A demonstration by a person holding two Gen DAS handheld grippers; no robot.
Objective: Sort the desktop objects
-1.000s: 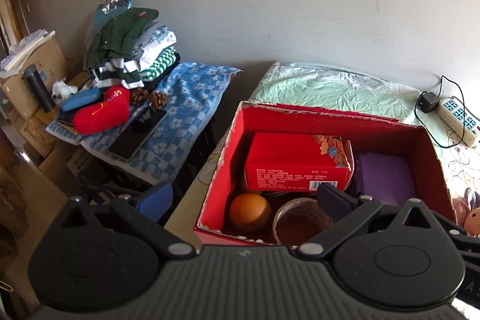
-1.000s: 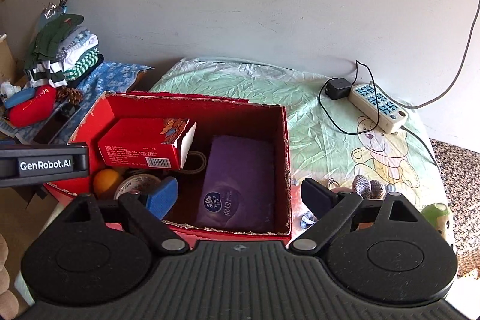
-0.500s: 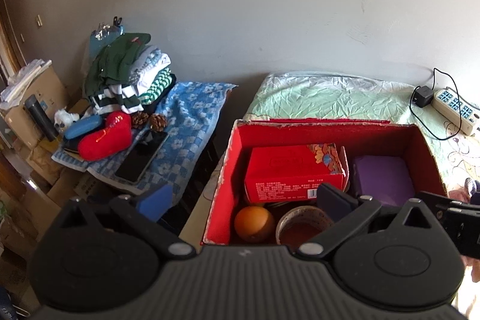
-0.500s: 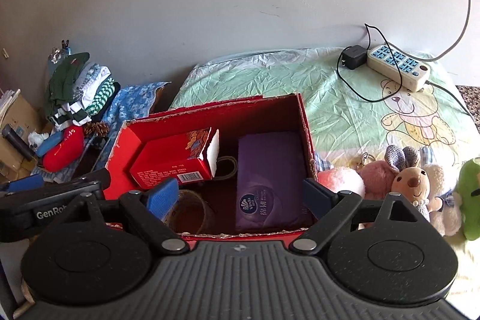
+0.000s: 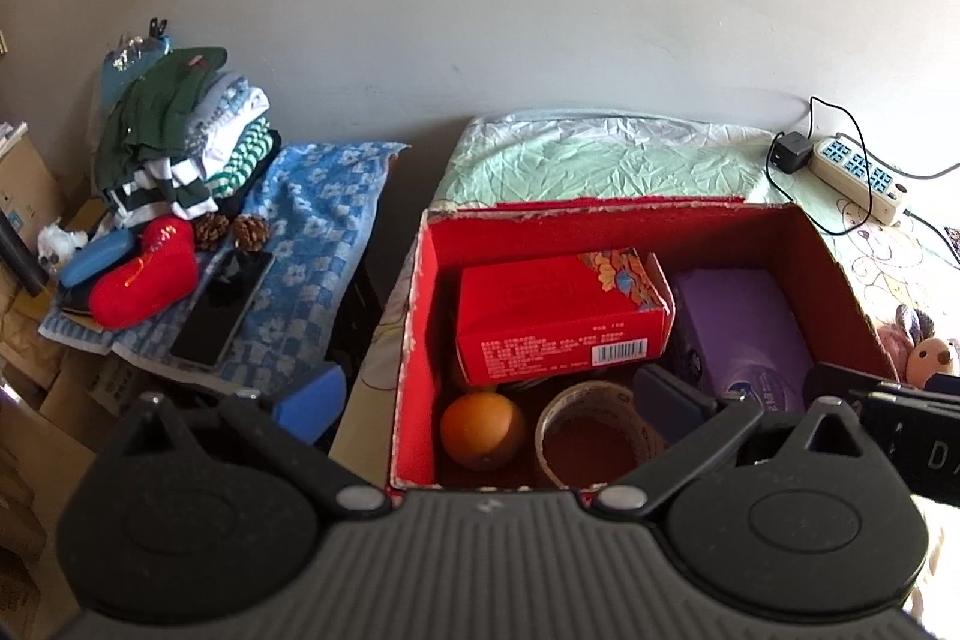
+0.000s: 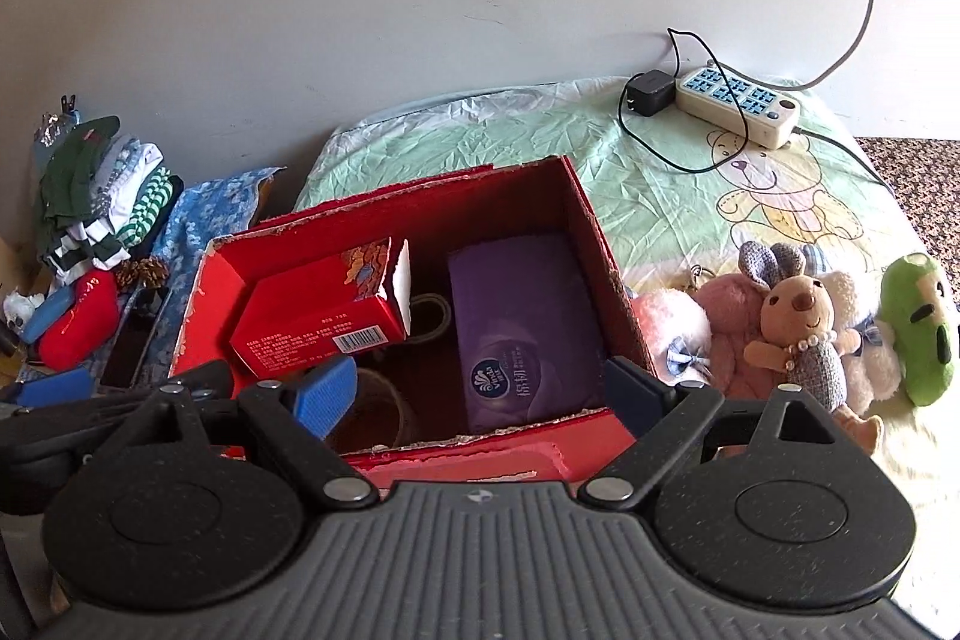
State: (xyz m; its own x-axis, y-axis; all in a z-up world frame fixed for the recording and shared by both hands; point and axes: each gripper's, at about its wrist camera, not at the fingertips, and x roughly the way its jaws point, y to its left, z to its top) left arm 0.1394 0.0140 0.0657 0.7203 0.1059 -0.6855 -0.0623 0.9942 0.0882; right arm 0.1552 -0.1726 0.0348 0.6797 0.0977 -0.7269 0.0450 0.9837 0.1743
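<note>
Red box (image 5: pixel 420 244) on green bedsheet (image 6: pixel 654 196): landmark. Inside box: red carton (image 5: pixel 558 322) at rear left, purple tissue pack (image 6: pixel 522 322) along right wall, orange (image 5: pixel 483 430) front left, tape roll (image 5: pixel 591 436) just right of orange. Plush toys (image 6: pixel 798 322) outside box, right of right wall. Power strip (image 6: pixel 738 106) behind box, far right. Left tongs (image 5: pixel 486 394) spread wide, empty, over box front-left corner. Right tongs (image 6: pixel 480 388) spread wide, empty, over box front edge.
</note>
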